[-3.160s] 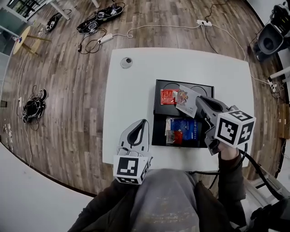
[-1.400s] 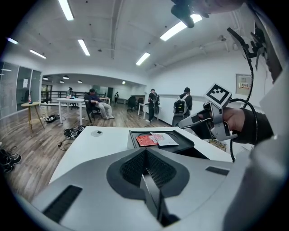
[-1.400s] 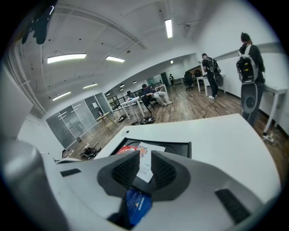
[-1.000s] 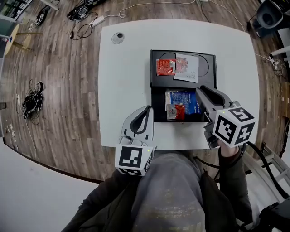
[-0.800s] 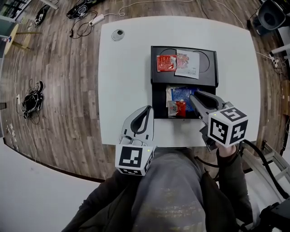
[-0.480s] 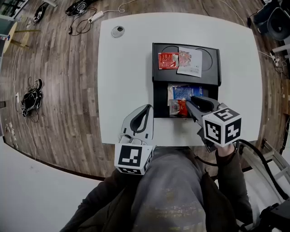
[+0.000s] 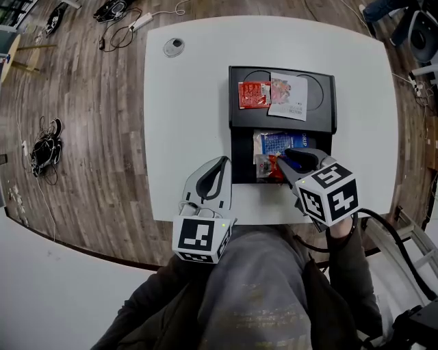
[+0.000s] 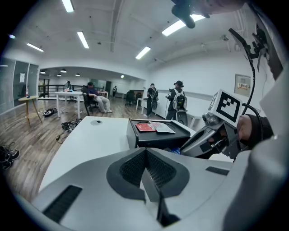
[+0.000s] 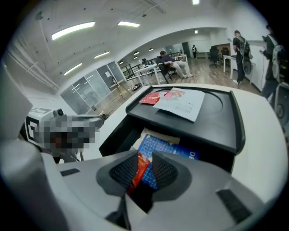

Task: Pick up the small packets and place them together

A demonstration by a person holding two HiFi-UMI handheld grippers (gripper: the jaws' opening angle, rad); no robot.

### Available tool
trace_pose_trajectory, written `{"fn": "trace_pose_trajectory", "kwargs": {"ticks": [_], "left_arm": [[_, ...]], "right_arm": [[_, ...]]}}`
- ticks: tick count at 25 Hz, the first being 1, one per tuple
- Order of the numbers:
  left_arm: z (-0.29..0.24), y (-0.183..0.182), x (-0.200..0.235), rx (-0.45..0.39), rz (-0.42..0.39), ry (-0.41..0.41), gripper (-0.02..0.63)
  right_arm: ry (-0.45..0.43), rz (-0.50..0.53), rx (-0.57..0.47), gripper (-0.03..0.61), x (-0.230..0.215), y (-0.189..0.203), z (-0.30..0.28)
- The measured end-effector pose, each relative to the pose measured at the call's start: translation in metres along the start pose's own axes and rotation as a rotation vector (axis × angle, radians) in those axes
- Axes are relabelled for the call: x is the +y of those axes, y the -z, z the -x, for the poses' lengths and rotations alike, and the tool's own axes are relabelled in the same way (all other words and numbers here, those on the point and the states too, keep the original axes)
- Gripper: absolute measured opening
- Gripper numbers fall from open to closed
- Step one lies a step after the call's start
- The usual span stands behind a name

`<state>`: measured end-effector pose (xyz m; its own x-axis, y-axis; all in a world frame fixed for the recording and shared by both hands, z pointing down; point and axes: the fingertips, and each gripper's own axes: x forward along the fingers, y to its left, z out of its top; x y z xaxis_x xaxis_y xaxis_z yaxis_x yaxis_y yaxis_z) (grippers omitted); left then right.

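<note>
A black two-level tray [image 7: 316, 117] stands on the white table. Its upper shelf carries a red packet [image 7: 253, 93] and a white packet [image 7: 288, 96] side by side. In the lower compartment a blue packet [image 7: 276, 141] lies beside a small red packet [image 7: 264, 167]. My right gripper [image 7: 282, 158] reaches down into that compartment. Its jaws have just been opening, and the small red packet [image 9: 138, 168] stands between them against the left pad, with a gap to the right pad. Near the table's front edge my left gripper [image 7: 220, 162] rests shut and empty.
A round grey cap [image 7: 173, 46] sits in the table's far left corner. Cables and a power strip [image 7: 140, 19] lie on the wooden floor beyond. Several people [image 8: 176, 104] stand or sit across the room. The table's front edge runs close to my lap.
The right gripper let go of the white packet on the upper shelf, then came down and left into the lower compartment over the small red packet. The left gripper stayed put.
</note>
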<state>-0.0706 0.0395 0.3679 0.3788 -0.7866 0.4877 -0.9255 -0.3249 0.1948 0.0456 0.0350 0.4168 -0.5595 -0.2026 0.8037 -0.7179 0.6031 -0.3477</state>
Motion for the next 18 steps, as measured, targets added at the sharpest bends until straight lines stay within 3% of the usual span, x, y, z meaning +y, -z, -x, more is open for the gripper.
{"fn": "trace_pose_trajectory", "kwargs": {"ticks": [11, 18], "left_arm": [[-0.014, -0.002, 0.015, 0.011, 0.019, -0.010, -0.009], [-0.018, -0.003, 0.017, 0.022, 0.022, -0.015, -0.009]], "right_arm": [[-0.030, 0.083, 0.162, 0.083, 0.001, 0.017, -0.024], [-0.041, 0.086, 0.154, 0.060, 0.001, 0.016, -0.022]]}}
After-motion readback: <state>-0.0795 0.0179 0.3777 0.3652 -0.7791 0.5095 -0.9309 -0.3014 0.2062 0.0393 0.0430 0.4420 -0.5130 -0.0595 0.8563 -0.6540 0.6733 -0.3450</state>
